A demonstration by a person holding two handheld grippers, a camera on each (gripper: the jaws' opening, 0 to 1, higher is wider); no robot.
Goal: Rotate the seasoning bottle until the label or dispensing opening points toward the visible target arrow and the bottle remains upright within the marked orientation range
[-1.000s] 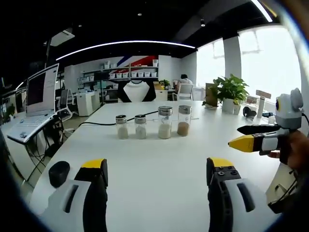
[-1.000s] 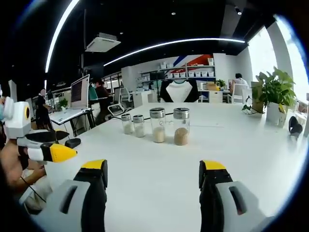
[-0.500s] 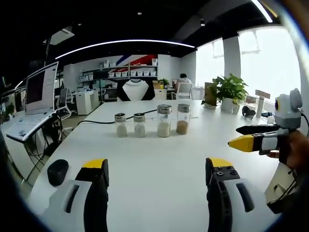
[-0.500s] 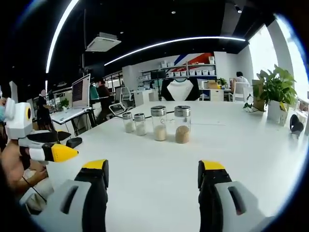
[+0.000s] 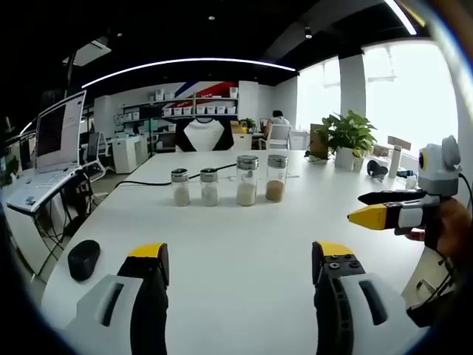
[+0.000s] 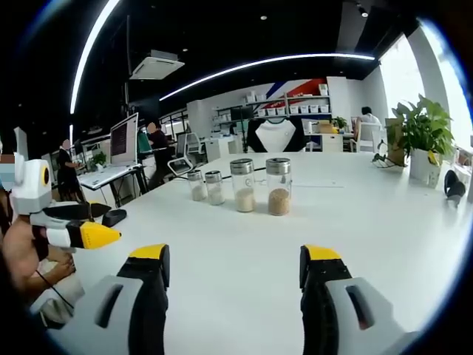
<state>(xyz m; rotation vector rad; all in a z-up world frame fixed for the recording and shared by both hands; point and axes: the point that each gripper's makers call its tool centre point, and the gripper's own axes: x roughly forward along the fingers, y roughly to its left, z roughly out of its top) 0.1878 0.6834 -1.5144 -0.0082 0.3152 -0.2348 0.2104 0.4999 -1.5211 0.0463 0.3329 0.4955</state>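
Note:
Four glass seasoning bottles with metal lids stand upright in a row mid-table. The two small ones (image 5: 179,188) (image 5: 209,187) hold white powder. A taller one (image 5: 247,181) holds pale grains, and the tallest (image 5: 276,179) has brown seasoning. The right gripper view has the same row, with the brown bottle (image 6: 278,187) at its right end. My left gripper (image 5: 240,255) is open, well short of the bottles, nothing between its jaws. My right gripper (image 6: 235,255) is open too and just as far back. Each gripper enters the other's view from the side (image 5: 369,208) (image 6: 87,225).
The white table (image 5: 236,229) carries a black mouse (image 5: 83,259) at its left edge and a black cable (image 5: 148,182) behind the bottles. A laptop (image 5: 55,144) stands far left, and a potted plant (image 5: 347,137) far right. A hand (image 6: 33,259) holds the left gripper.
Both views have drifted a little with the hands, so the bottle row sits slightly higher and further left in the left gripper view. The bottles stand as before and both grippers stay open.

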